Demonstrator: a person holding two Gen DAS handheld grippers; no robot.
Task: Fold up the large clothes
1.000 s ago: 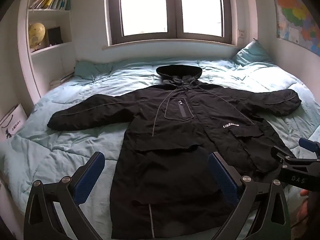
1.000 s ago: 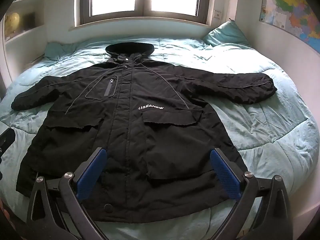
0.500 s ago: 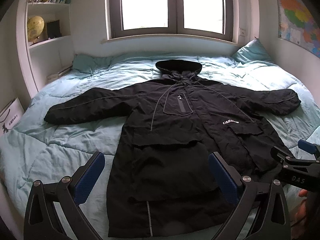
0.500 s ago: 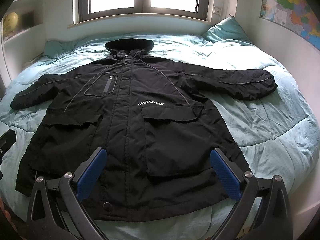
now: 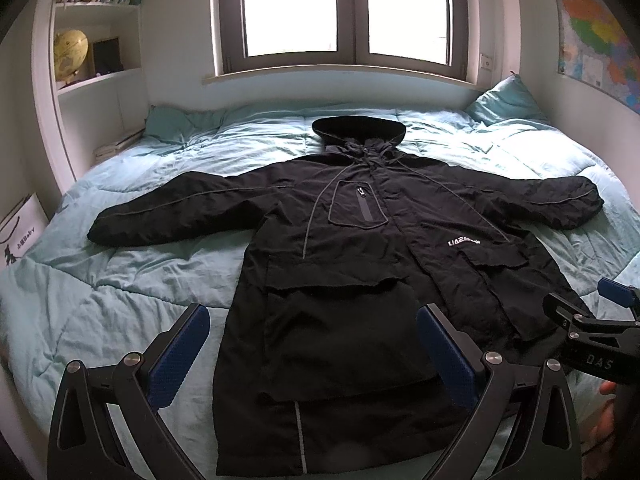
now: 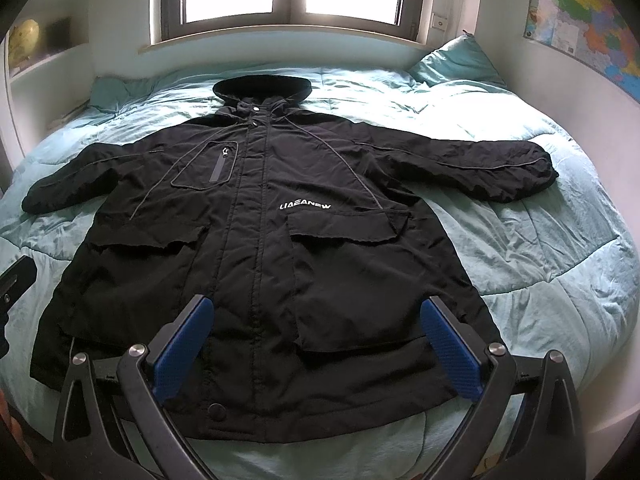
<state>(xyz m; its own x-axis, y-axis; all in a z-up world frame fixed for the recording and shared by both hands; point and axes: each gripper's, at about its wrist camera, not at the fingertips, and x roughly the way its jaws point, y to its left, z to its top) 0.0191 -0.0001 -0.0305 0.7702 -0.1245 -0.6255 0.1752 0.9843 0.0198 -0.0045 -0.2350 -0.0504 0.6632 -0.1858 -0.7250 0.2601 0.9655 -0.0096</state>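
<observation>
A large black hooded coat (image 5: 352, 280) lies flat and face up on the bed, sleeves spread to both sides, hood toward the window. It fills the middle of the right wrist view (image 6: 276, 248). My left gripper (image 5: 312, 356) is open and empty, held above the coat's lower left part. My right gripper (image 6: 316, 344) is open and empty above the coat's hem; it also shows at the right edge of the left wrist view (image 5: 592, 332).
The bed carries a light teal quilt (image 5: 120, 280) and a teal pillow (image 5: 504, 100) at the far right. A shelf with a globe (image 5: 70, 54) stands on the left, a window behind, a wall map (image 5: 596, 40) on the right.
Both grippers have pulled back and risen slightly, so more of the coat's hem shows. The coat has not moved. Both stay open.
</observation>
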